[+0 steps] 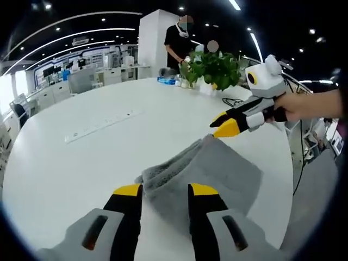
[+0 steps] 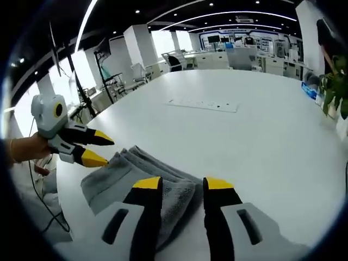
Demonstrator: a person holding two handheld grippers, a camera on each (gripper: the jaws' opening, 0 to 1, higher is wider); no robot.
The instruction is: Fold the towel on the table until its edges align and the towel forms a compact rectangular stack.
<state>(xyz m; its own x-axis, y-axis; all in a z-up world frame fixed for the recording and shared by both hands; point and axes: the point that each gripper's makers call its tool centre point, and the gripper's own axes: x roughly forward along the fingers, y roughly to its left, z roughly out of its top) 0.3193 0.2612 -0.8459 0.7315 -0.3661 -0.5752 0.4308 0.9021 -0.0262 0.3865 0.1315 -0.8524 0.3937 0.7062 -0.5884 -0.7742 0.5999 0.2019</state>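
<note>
A wide white table (image 1: 98, 157) runs across the left gripper view and carries a grey towel (image 1: 209, 174) near its close edge, folded into a thick rectangular stack with its layered folds showing along 1 side. In the right gripper view the same table (image 2: 261, 125) has the towel (image 2: 141, 179) lying near its near-left edge, the layered folds facing the open tabletop.

A flat white strip (image 1: 100, 126) lies well apart from the towel toward the table's middle, seen again in the right gripper view (image 2: 202, 104). At the far rim stands a leafy green plant (image 1: 213, 68), with a person in a dark top (image 1: 179, 43) just behind it.

The left gripper (image 1: 166, 191) rises from the bottom of its own view, its 2 yellow-tipped jaws apart and standing over the towel's near edge with nothing between them; in the right gripper view it (image 2: 100, 149) hangs just beside the towel's left end, held by a hand (image 2: 24, 148).

The right gripper (image 2: 182, 185) has its jaws apart above the towel's near corner, empty. In the left gripper view it (image 1: 223, 124) sits close to the towel's far corner, jaws slightly parted, gripped by a hand (image 1: 304, 106).
</note>
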